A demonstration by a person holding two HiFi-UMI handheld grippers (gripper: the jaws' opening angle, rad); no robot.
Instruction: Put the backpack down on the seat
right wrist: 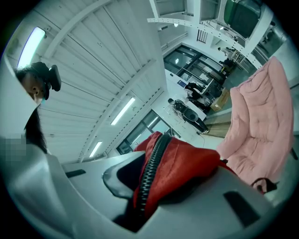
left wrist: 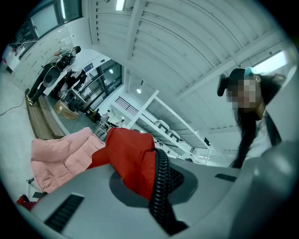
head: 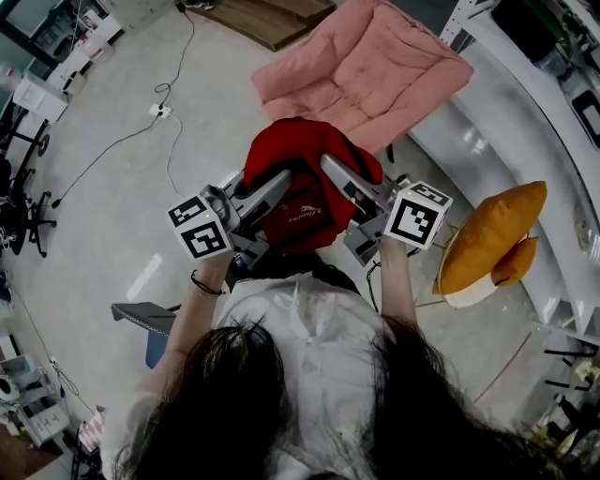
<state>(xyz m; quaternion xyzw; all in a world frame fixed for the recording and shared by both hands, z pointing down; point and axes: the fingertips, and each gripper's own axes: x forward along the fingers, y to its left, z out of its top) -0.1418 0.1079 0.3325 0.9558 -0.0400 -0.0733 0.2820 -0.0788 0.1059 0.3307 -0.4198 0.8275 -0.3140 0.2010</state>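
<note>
A red backpack (head: 305,169) hangs in the air in front of the person, between both grippers. My left gripper (head: 281,181) is shut on its red fabric and black zipper edge (left wrist: 161,179). On the other side my right gripper (head: 330,167) is shut on the backpack's fabric along the zipper (right wrist: 149,175). The seat, a chair draped in a pink padded cushion (head: 370,66), stands just beyond the backpack. The same pink cushion shows at the left of the left gripper view (left wrist: 58,156) and at the right of the right gripper view (right wrist: 259,126).
An orange cushion (head: 492,239) lies on the floor at the right beside a white counter (head: 525,103). Cables and a power strip (head: 159,111) run over the floor at the left. A wooden platform (head: 267,19) lies at the top.
</note>
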